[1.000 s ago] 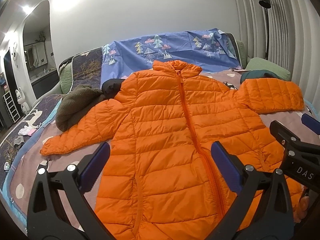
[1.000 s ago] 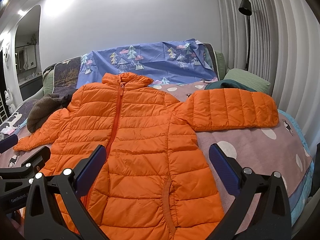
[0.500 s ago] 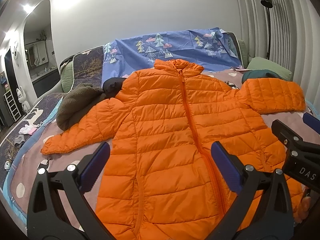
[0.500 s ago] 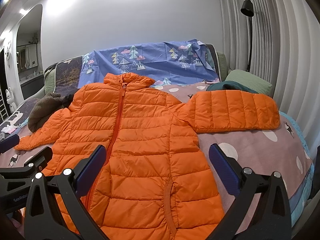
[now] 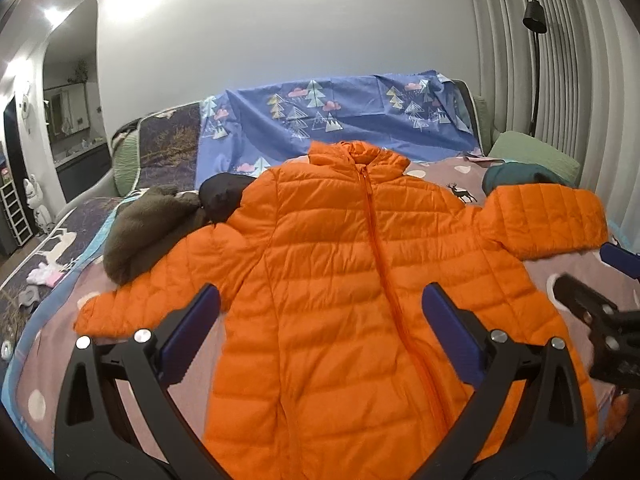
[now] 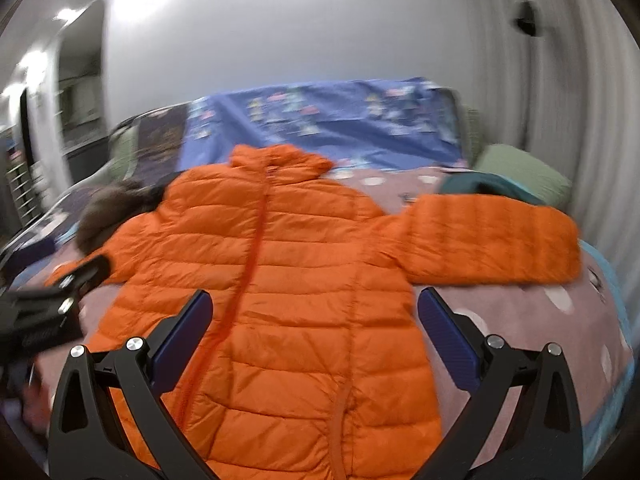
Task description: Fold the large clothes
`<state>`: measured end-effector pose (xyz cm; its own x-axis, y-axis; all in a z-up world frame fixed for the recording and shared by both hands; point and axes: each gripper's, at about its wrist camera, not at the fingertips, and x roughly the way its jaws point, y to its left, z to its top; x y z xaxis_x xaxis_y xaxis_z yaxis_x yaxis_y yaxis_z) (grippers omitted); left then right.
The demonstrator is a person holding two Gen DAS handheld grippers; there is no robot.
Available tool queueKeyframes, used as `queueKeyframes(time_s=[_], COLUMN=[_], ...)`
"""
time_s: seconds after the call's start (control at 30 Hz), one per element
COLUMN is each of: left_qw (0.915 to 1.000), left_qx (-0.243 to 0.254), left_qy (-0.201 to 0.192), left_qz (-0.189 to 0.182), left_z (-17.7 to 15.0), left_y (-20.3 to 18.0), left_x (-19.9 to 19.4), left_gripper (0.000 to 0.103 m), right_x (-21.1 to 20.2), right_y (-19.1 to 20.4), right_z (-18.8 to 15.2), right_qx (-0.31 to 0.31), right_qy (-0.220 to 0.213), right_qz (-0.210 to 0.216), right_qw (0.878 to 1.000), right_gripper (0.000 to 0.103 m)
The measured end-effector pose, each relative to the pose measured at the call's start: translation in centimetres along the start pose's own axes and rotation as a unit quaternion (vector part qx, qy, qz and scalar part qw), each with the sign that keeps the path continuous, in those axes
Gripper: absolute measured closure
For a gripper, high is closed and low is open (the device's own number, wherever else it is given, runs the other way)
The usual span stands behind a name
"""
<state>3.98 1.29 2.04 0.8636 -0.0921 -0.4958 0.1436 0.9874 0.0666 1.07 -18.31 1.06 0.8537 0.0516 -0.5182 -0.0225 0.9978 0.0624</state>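
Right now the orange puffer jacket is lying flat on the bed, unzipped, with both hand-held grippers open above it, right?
Not quite: the orange puffer jacket is zipped shut up to the collar, as the left wrist view shows. It lies flat on the bed, and the left hand-held gripper and right hand-held gripper are open.

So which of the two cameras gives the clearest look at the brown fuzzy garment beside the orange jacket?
The left wrist view: the brown fuzzy garment is sharp there, lying bunched against the orange jacket's sleeve. The right wrist view is motion-blurred and shows only a dim brown patch behind that jacket's shoulder.

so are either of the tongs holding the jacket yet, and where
Nothing is held. Both the left tongs and right tongs are open above the orange jacket, flat on the bed.
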Motion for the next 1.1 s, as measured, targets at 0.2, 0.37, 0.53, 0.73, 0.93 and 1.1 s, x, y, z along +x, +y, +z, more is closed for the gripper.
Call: queueKeyframes(time_s=[0.2, 0.37, 0.53, 0.73, 0.93, 1.1], left_qw=[0.9982, 0.9885, 0.9805, 0.9694, 0.9536, 0.9607], left_qx=[-0.02, -0.075, -0.092, -0.118, -0.145, -0.121], left_qy=[0.012, 0.103, 0.138, 0.177, 0.209, 0.161], left_qz=[-0.055, -0.082, -0.106, -0.122, -0.161, -0.191], left_z=[7.4, 14.2, 19.1, 21.1, 20.6, 22.0], left_y=[2.1, 4.6, 6.2, 5.6, 5.2, 4.0], left_x=[6.1, 16.4, 25.7, 36.9, 44.2, 43.5], left_gripper=[0.002, 0.012, 0.035, 0.03, 0.04, 0.086], right_x=[7.4, 17.5, 27.3, 38.7, 45.9, 43.7], right_y=[-5.1, -11.5, -14.4, -14.7, -13.2, -12.6], right_z=[8.0, 13.1, 16.5, 18.1, 17.7, 19.4], right_qx=[0.044, 0.184, 0.229, 0.298, 0.332, 0.312], right_qy=[0.034, 0.094, 0.128, 0.165, 0.197, 0.136], right_qz=[0.059, 0.13, 0.126, 0.186, 0.253, 0.263], right_qw=[0.997, 0.97, 0.957, 0.922, 0.887, 0.902], right_gripper=[0.001, 0.001, 0.002, 0.002, 0.027, 0.074])
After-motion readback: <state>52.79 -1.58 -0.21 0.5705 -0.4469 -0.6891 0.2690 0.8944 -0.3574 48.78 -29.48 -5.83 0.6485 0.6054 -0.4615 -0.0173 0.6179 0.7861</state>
